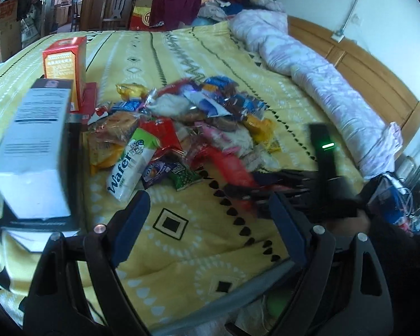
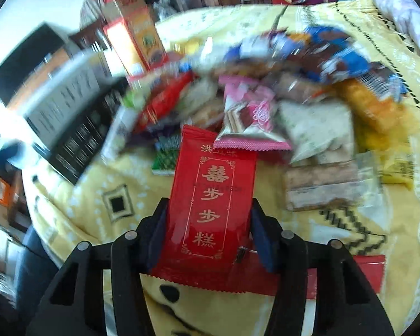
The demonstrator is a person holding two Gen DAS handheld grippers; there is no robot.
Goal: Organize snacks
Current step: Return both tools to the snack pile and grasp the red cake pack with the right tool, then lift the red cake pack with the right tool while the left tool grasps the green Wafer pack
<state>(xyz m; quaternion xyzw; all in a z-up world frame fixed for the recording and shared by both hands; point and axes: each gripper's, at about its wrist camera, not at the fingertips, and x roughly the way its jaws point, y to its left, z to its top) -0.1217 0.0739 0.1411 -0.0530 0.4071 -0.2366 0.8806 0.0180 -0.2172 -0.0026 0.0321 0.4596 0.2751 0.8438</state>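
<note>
**Red packet between the right fingers**

The right gripper (image 2: pixel 208 231) has its fingers set against both long edges of a flat, glossy red packet (image 2: pixel 214 207) with gold characters, resting on the yellow patterned bedspread (image 2: pixel 378 252). The left gripper (image 1: pixel 207 221) stands wide with only the blanket under it. Beyond lies a crinkly heap of snacks (image 1: pixel 187 128), a white wafer pack (image 1: pixel 131 165) at its near edge, with boxes (image 1: pixel 36 151) at the left.

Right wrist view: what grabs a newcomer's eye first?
A red packet with gold characters sits between the right gripper fingers, near the bottom centre. Behind it, a jumbled snack pile spreads over the yellow patterned bedspread, with an orange box upright at upper left.
</note>
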